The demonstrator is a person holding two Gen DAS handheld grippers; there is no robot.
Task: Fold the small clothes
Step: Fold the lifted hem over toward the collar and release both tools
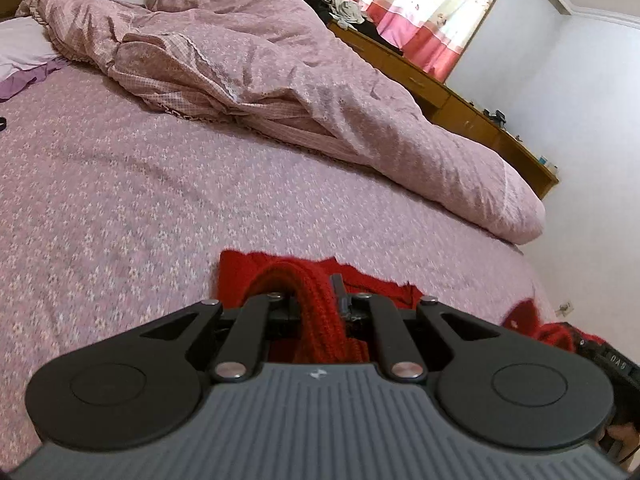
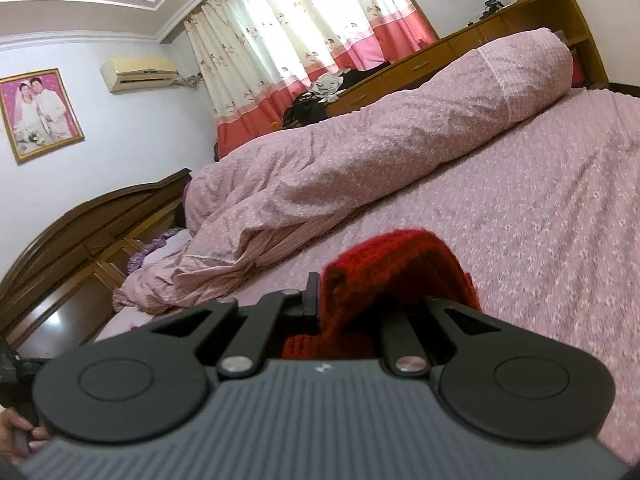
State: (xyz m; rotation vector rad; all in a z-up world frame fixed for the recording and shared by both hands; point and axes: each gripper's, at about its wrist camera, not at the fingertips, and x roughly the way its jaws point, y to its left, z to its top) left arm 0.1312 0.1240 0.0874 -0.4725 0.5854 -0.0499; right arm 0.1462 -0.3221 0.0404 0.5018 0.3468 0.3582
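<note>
A small red knitted garment (image 1: 320,300) lies on the pink flowered bedsheet (image 1: 120,220). My left gripper (image 1: 318,300) is shut on a thick fold of it, which bunches up between the jaws. More of the red knit trails off to the right (image 1: 532,316). In the right wrist view the same red garment (image 2: 396,272) humps up over my right gripper (image 2: 360,300), which is shut on it. The fingertips of both grippers are mostly hidden by the knit.
A rolled pink quilt (image 1: 280,80) runs along the far side of the bed (image 2: 560,160). Pillows (image 1: 24,44) lie by the wooden headboard (image 2: 80,232). A wooden cabinet (image 1: 460,100) with clothes on it stands under the curtains (image 2: 300,32).
</note>
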